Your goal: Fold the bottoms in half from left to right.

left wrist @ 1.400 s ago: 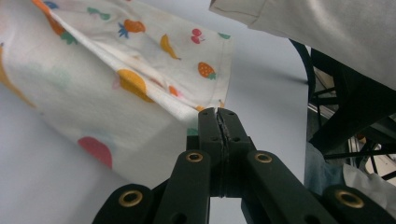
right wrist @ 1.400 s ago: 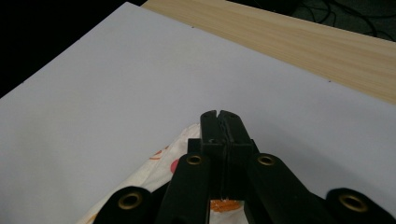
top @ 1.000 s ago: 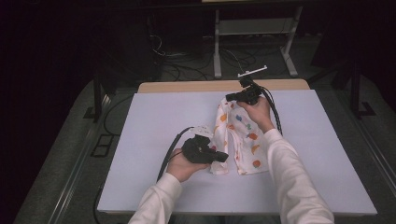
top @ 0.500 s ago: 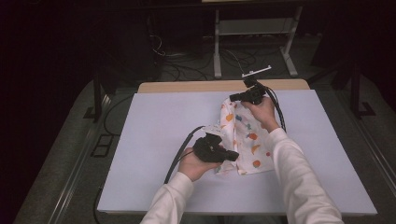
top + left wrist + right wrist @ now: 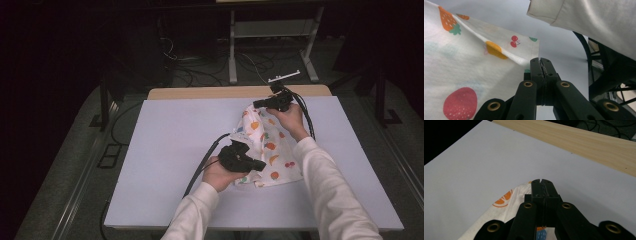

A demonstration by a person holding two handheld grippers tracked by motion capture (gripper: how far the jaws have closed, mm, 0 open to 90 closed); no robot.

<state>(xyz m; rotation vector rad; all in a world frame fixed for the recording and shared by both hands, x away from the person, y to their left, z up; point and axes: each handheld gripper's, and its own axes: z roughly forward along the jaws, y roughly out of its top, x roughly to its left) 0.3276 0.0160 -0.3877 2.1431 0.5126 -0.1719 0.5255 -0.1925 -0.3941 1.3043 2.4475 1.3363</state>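
Forearm in a white sleeve (image 5: 192, 217) comes up from the near edge on the left, hand wrapped round the left tool (image 5: 260, 164), which lies low and level and points right. Its jaws are pressed together on the near left edge of the fruit-print cloth (image 5: 267, 145); in the left gripper view the left tool (image 5: 541, 65) bites that hem right where a fold of the fabric runs up to it. A black cable (image 5: 205, 162) trails from this tool back across the bench (image 5: 170, 130) toward the near left.

Middle of the scene now: the cloth sits right of centre on the pale bench top, stretched in a long narrow shape from near to far, strawberries, oranges and cherries showing, its near part flat and its far end lifted.

Over to the right, the other arm reaches farther, sleeve (image 5: 327, 190) angled up over the cloth's right side, hand (image 5: 289, 116) raised at the far end. The right tool (image 5: 256, 105) points left there, jaws closed tight on the cloth's far corner; the right gripper view has the right tool (image 5: 541, 184) with white fabric and an orange slice print gathered just under its tips. Its cables loop down the right of the wrist.

Beyond the bench top runs a strip of bare wood (image 5: 220, 93), then dark floor, a white stand (image 5: 270, 30) and loose cables.
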